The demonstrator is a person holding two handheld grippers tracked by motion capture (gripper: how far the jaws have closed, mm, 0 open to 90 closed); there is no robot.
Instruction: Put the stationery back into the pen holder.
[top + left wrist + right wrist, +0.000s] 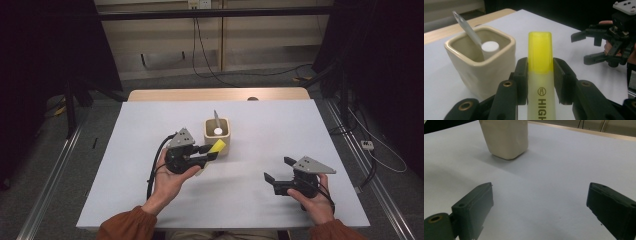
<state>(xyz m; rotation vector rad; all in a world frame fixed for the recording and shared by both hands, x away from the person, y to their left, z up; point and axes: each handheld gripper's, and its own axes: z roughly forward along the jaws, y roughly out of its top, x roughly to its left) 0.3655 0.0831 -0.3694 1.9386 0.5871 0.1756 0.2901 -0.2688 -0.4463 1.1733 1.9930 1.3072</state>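
My left gripper [209, 151] [540, 75] is shut on a yellow highlighter [217, 146] [540, 82], whose cap points toward a cream square cup [217, 133] [482, 66] [505, 137] in the middle of the table. The highlighter's tip hangs just beside the cup's near right wall, above the table. Inside the cup stand a grey flat tool [216, 119] [467, 28] and a white round-ended thing [218, 131] [490, 46]. My right gripper [277, 170] [587, 47] [540, 207] is held open near the table's front right, with nothing between its jaws.
The white table top [260, 145] has a wooden strip [215, 94] along its far edge. Cables lie on the floor behind, with dark curtains at both sides. Bare table lies between the cup and my right gripper.
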